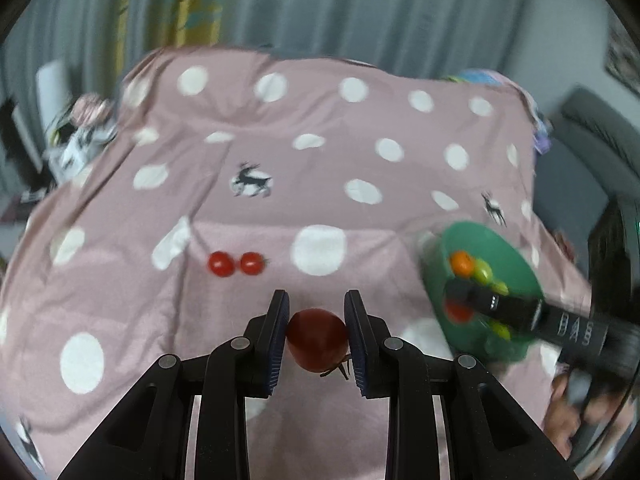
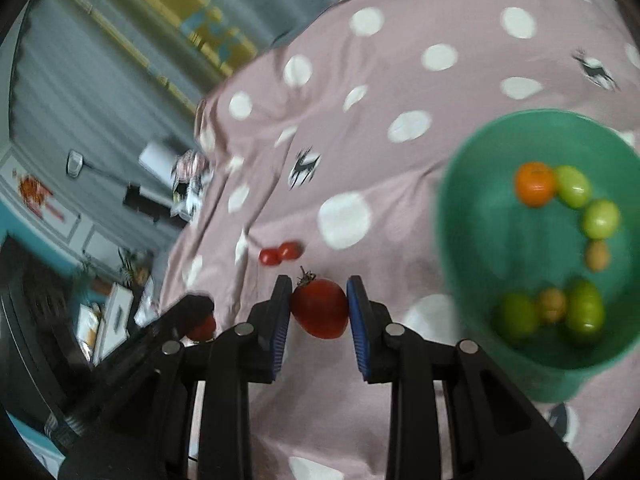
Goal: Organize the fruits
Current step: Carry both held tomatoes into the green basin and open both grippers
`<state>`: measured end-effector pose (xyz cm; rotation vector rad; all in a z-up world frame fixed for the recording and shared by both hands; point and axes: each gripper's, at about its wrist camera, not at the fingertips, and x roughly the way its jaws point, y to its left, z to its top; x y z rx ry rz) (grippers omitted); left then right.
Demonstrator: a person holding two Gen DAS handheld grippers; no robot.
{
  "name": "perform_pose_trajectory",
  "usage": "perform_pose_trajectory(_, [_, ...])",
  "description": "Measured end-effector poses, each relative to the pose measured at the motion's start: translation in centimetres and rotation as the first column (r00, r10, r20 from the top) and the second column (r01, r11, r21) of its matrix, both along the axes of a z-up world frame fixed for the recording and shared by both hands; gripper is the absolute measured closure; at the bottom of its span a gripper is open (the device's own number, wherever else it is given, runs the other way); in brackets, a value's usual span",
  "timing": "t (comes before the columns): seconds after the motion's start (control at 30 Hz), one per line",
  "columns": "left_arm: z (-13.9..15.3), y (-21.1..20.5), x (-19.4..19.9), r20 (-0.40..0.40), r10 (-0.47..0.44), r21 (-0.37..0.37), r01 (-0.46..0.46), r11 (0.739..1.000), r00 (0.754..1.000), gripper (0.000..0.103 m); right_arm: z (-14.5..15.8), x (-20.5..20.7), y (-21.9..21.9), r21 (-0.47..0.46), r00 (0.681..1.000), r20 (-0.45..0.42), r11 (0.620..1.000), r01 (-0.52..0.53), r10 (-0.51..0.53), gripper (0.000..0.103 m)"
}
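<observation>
My left gripper (image 1: 317, 312) is shut on a red tomato (image 1: 317, 338) above the pink dotted cloth (image 1: 280, 120). My right gripper (image 2: 319, 296) is shut on another red tomato (image 2: 320, 308); in the left wrist view it (image 1: 460, 300) hangs over the green bowl (image 1: 516, 248). The bowl (image 2: 480, 216) holds an orange fruit (image 2: 535, 183) and several green and tan fruits. Two small red tomatoes (image 1: 236, 264) lie side by side on the cloth, also in the right wrist view (image 2: 280, 254). The left gripper shows at the lower left of the right wrist view (image 2: 196, 316).
The cloth covers a table whose far edge meets grey and yellow curtains (image 1: 280, 4). A grey sofa (image 1: 592, 140) stands to the right. Cluttered items (image 1: 80, 136) sit off the table's left edge.
</observation>
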<state>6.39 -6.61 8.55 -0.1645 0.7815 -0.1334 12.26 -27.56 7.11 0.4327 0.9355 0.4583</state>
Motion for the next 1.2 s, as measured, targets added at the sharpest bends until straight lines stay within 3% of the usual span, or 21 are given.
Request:
perform_pose_trajectory(0.23, [-0.3, -6.9, -0.1, 0.013, -0.137, 0.065, 0.136, 0.989, 0.99, 0.075, 1.0, -1.2, -6.4, 0.029, 0.991, 0.001, 0.991, 0.133, -0.134, 0.074])
perform_pose_trajectory(0.37, [-0.9, -10.9, 1.2, -0.016, -0.212, -0.002, 0.212, 0.977, 0.977, 0.075, 0.9, -1.6, -9.7, 0.041, 0.98, -0.014, 0.979, 0.2, -0.2, 0.074])
perform_pose_trajectory(0.5, [-0.9, -14.4, 2.8, -0.017, -0.224, -0.011, 0.224, 0.975, 0.974, 0.075, 0.3, -1.8, -12.4, 0.074, 0.968, -0.039, 0.966, 0.248, -0.246, 0.074])
perform_pose_trajectory(0.6, [-1.2, -16.4, 4.4, -0.042, -0.253, -0.061, 0.25, 0.966, 0.967, 0.075, -0.3, -1.7, -14.1, 0.077, 0.956, -0.065, 0.954, 0.29, -0.286, 0.074])
perform_pose_trajectory(0.7, [-1.6, -17.6, 5.5, -0.068, -0.265, -0.091, 0.259, 0.962, 0.962, 0.075, -1.2, -1.6, -15.6, 0.058, 0.938, -0.099, 0.939, 0.34, -0.333, 0.074])
perform_pose_trajectory(0.77, [-2.0, -18.4, 5.9, -0.074, -0.261, -0.063, 0.256, 0.965, 0.963, 0.075, -1.4, -1.6, -16.3, 0.062, 0.933, -0.113, 0.934, 0.351, -0.343, 0.074])
perform_pose_trajectory(0.97, [-2.5, -19.1, 6.7, -0.092, -0.265, -0.086, 0.257, 0.962, 0.96, 0.075, -1.5, -1.3, -16.5, 0.064, 0.937, -0.118, 0.939, 0.338, -0.329, 0.074])
perform_pose_trajectory(1.2, [-2.4, -18.6, 6.1, -0.08, -0.25, -0.031, 0.249, 0.968, 0.965, 0.075, -1.3, -1.3, -15.9, 0.048, 0.937, -0.12, 0.941, 0.335, -0.328, 0.072])
